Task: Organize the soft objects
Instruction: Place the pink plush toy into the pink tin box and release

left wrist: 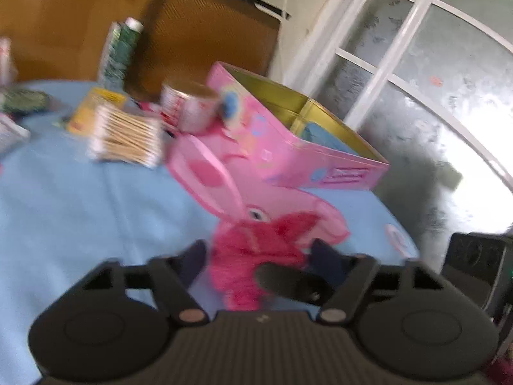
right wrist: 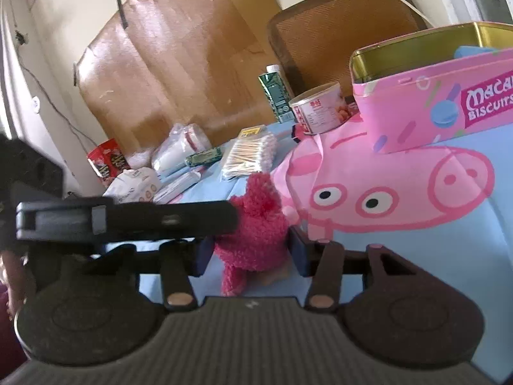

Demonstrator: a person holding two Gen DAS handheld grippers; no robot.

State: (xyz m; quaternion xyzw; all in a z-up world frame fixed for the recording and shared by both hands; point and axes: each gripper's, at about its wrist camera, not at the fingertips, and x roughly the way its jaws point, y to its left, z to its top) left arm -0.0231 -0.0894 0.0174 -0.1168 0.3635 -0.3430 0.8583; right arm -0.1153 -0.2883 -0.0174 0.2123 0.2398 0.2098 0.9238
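A fuzzy magenta plush toy (left wrist: 256,256) (right wrist: 256,224) sits on the blue tablecloth (left wrist: 80,208) between both pairs of fingers. My left gripper (left wrist: 256,256) has its jaws around the toy, fingers close to its sides; whether they press it is unclear. My right gripper (right wrist: 250,253) also brackets the toy, its jaws a little apart from the fur. One finger (right wrist: 128,218) of the left gripper reaches across the right wrist view to the toy. An open pink biscuit tin (left wrist: 304,141) (right wrist: 433,96) with a gold inside stands beyond, on a pink pig-shaped mat (right wrist: 384,186).
A cotton swab pack (left wrist: 125,134) (right wrist: 250,154), a round tub (left wrist: 189,106) (right wrist: 320,109), a green carton (left wrist: 120,51) (right wrist: 277,96) and several packets (right wrist: 144,179) lie at the table's far side. A brown chair back (left wrist: 205,38) stands behind. The table edge (left wrist: 400,234) drops to the floor at right.
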